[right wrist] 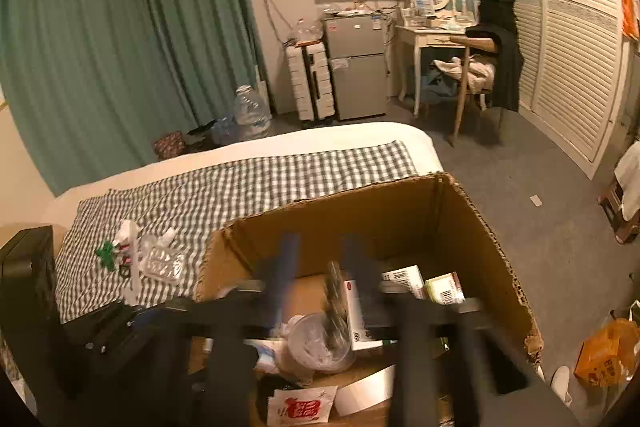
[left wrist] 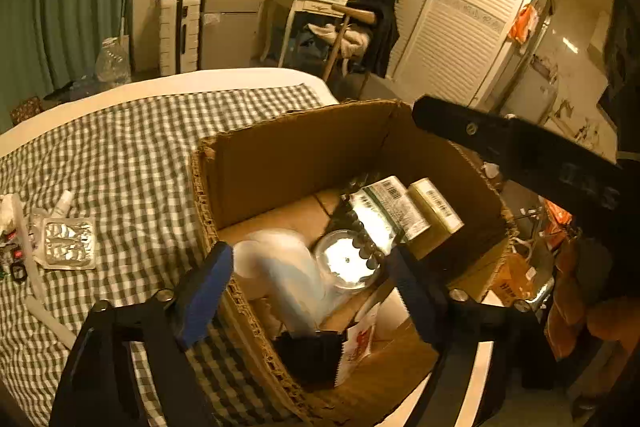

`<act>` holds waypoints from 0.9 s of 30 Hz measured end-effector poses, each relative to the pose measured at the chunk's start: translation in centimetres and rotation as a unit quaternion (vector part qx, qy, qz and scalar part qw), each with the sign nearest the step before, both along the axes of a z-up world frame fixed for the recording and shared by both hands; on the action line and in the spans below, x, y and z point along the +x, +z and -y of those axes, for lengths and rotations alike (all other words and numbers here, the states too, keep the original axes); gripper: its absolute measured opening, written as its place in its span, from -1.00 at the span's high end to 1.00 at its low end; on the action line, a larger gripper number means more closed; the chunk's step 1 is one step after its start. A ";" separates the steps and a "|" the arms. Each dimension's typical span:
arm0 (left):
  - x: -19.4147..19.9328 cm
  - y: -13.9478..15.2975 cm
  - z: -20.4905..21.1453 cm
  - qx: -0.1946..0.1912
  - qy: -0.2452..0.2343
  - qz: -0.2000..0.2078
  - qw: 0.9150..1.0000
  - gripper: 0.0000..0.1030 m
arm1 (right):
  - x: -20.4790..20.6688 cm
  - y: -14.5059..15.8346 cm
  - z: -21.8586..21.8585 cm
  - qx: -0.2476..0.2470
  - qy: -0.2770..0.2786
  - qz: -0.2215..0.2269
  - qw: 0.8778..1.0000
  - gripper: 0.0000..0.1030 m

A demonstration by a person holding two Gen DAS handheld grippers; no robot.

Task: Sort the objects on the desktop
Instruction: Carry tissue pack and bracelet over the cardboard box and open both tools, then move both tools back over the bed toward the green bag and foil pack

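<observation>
**Desktop objects: some on the bed, most in the box**

Desktop objects lie in two groups. At left, a silver foil blister pack (left wrist: pixel 69 243) and small clutter rest on the green-and-white checked cloth (left wrist: pixel 132 155) covering the bed. In the open brown cardboard box (left wrist: pixel 304 151) sit a clear round plastic lid (left wrist: pixel 347 259) and white barcoded cartons (left wrist: pixel 394 203). The left tool (left wrist: pixel 308 291) hangs spread above the box, nothing between its blue pads. The right tool (right wrist: pixel 320 267), motion-blurred, is spread too, empty.

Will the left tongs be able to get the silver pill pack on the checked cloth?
Probably yes. The pill pack lies in the open on the cloth, outside the box, and the left tongs are open and empty.
</observation>
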State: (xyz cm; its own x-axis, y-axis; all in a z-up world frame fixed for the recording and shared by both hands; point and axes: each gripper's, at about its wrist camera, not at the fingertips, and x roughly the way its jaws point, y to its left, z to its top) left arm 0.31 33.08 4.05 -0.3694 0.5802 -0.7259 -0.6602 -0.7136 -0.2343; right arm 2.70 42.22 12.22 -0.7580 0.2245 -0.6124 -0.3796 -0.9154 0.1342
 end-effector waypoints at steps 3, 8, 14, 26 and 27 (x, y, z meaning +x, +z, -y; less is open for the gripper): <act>-0.2 0.5 1.7 -0.001 0.016 -0.010 1.000 -0.83 | 0.5 0.5 0.0 0.004 -0.010 -0.017 1.000 -0.43; -1.0 1.9 6.5 0.005 0.071 -0.047 0.996 -0.94 | 1.4 1.2 1.4 -0.007 -0.003 -0.052 0.999 -0.43; -3.6 3.8 16.6 -0.004 0.174 -0.093 0.980 -1.00 | 1.4 1.9 5.3 -0.039 0.032 -0.109 0.993 -0.43; -6.4 1.2 34.9 -0.043 0.321 -0.109 0.940 -1.00 | -4.9 -1.3 17.5 -0.061 0.125 -0.084 0.987 -0.43; -6.5 0.5 35.6 -0.043 0.328 -0.103 0.938 -1.00 | -5.3 -1.9 18.2 -0.059 0.130 -0.077 0.987 -0.43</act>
State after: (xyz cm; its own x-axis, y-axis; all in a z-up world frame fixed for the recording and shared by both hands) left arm -6.18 -2.53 4.51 -0.7641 0.1219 -0.6335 -0.0975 -0.9925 -0.0733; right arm -2.62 23.98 10.29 -0.8669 -0.0556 -0.4954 -0.1009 -0.9537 0.2835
